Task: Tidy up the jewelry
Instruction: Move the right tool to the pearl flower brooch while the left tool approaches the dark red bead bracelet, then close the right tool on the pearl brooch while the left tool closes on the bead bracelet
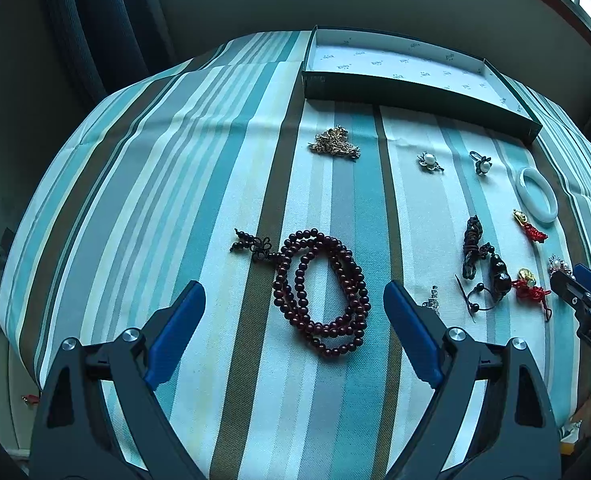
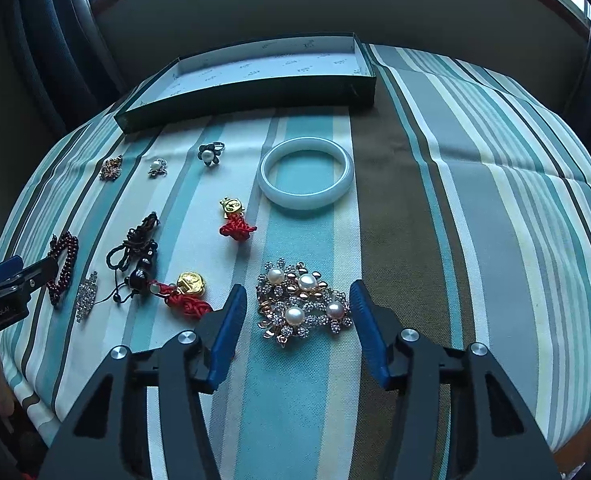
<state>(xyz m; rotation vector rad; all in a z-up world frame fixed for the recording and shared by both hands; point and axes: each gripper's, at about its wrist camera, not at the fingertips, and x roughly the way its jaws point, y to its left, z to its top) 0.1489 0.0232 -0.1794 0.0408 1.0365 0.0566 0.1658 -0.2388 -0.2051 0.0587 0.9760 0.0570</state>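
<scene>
Jewelry lies spread on a striped cloth. A dark red bead necklace (image 1: 321,292) lies coiled between the fingers of my left gripper (image 1: 295,292), which stands open just above it. A pearl and rhinestone brooch (image 2: 303,304) lies between the fingers of my right gripper (image 2: 297,296), also open. Farther off lie a white jade bangle (image 2: 306,178), a gold chain pile (image 1: 335,143), two pearl flower pieces (image 1: 429,161) (image 1: 481,163), two gold charms on red knots (image 2: 233,216) (image 2: 187,292) and a black cord bracelet (image 2: 137,246). A dark green shallow box (image 2: 251,102) sits at the back, holding nothing.
The striped cloth (image 1: 175,184) covers a round-looking table that drops off at the left and right edges. A small rhinestone pendant (image 2: 86,295) lies near the left gripper's tip (image 2: 19,276). Dark curtains and a window stand behind the box.
</scene>
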